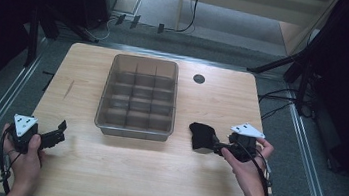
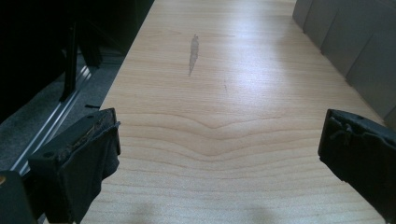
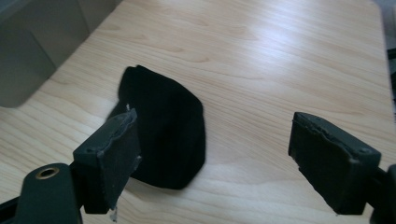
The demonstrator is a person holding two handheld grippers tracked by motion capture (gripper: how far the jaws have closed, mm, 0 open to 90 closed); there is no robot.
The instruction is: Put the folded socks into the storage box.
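Observation:
A black folded cloth (image 1: 201, 135) lies on the wooden table (image 1: 153, 176), right of the grey divided bin (image 1: 133, 133). My right gripper (image 1: 215, 146) is just right of the cloth and points left at it. In the right gripper view the jaws stand wide apart (image 3: 217, 140). The cloth (image 3: 163, 126) rests on the wood beyond the left jaw, and neither pad presses on it. My left gripper (image 1: 61, 132) is at the table's near left corner, open (image 2: 223, 133), with bare wood between its jaws.
The bin has several compartments, and its wall shows at the edge of both gripper views (image 2: 355, 42) (image 3: 32, 51). A dark round hole (image 1: 199, 79) sits in the table behind the bin. A grey streak (image 2: 193, 51) marks the wood at the left. Metal rails run along both table sides.

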